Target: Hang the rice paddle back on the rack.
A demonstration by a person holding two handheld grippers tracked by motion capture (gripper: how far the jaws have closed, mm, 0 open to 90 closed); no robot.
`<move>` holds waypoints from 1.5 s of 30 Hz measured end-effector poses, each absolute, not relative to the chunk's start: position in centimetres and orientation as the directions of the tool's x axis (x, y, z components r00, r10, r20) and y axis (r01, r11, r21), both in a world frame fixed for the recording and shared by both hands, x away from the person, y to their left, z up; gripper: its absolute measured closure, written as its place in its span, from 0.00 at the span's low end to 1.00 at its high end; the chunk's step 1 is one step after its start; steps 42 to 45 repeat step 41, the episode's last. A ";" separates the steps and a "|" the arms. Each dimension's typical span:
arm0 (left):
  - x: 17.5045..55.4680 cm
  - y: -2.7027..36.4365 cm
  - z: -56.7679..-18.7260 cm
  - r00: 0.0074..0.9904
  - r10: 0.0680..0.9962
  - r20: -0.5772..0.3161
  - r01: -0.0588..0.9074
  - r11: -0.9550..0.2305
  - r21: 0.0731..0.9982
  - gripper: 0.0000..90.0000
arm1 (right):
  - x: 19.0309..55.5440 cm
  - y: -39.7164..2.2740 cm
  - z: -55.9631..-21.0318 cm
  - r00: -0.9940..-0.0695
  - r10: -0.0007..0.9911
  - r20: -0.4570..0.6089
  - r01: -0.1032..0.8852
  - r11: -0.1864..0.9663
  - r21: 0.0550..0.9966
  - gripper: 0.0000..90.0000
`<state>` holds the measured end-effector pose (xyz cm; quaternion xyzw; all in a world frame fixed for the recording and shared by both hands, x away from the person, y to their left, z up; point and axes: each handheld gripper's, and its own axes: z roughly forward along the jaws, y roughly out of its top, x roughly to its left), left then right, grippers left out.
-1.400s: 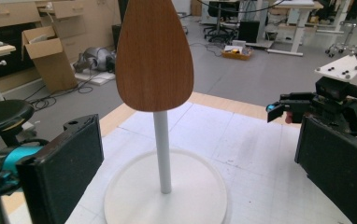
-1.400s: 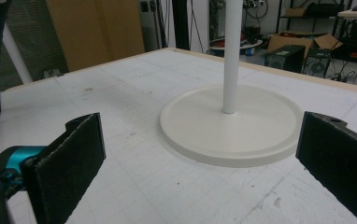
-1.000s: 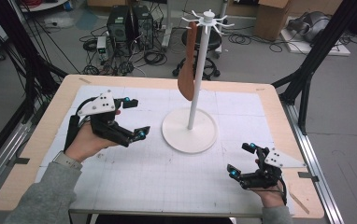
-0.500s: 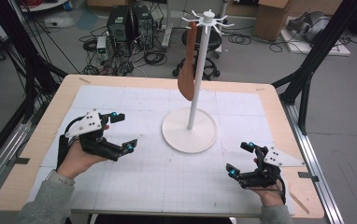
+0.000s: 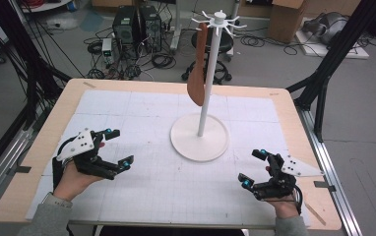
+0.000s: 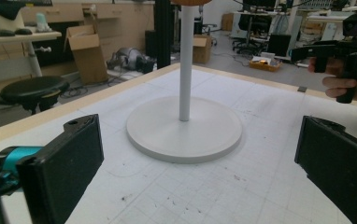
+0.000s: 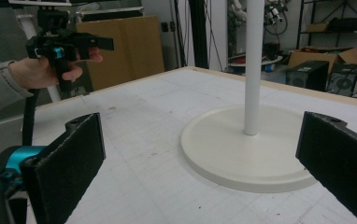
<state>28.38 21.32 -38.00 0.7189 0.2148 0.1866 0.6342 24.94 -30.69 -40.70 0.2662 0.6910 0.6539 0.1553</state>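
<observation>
A white rack stands at the table's middle, a thin pole (image 5: 209, 73) on a round base (image 5: 199, 143). A brown wooden utensil (image 5: 197, 73) hangs from a hook at its top. My left gripper (image 5: 119, 146) rests low at the near left, open and holding nothing, aimed at the base (image 6: 184, 133). My right gripper (image 5: 253, 167) sits at the near right, also open with nothing in it, facing the base (image 7: 242, 158). In the left gripper view its pads (image 6: 69, 163) stand wide apart. The right gripper view's pads (image 7: 74, 163) are equally wide.
The table is a white gridded mat (image 5: 176, 187) with a wooden border (image 5: 294, 123). Black frame posts (image 5: 333, 54) rise at the right and left. Computers, cables and a stool (image 5: 127, 29) lie on the floor beyond the far edge.
My left gripper has drawn back from the rack toward the near left and come down close to the mat. The right gripper has barely shifted.
</observation>
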 end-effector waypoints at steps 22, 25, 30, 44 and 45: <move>26.5 25.1 -40.2 0.781 0.622 -0.056 0.105 -0.042 0.994 0.02 | 25.0 -31.4 -40.7 -0.790 0.601 0.122 0.170 0.024 0.985 0.00; 26.3 25.7 -40.3 0.767 0.639 -0.056 0.103 -0.036 0.994 0.02 | 25.1 -31.6 -40.8 -0.787 0.608 0.102 0.159 0.041 0.986 0.00; 25.9 26.7 -40.6 0.736 0.675 -0.048 0.098 -0.036 0.995 0.02 | 25.1 -32.3 -40.8 -0.773 0.626 0.104 0.166 0.041 0.985 0.00; 25.7 27.8 -41.3 0.683 0.729 -0.050 0.102 -0.028 0.994 0.02 | 25.1 -33.3 -41.0 -0.748 0.654 0.117 0.179 0.029 0.983 0.00; 25.7 27.8 -41.3 0.683 0.729 -0.050 0.102 -0.028 0.994 0.02 | 25.1 -33.3 -41.0 -0.748 0.654 0.117 0.179 0.029 0.983 0.00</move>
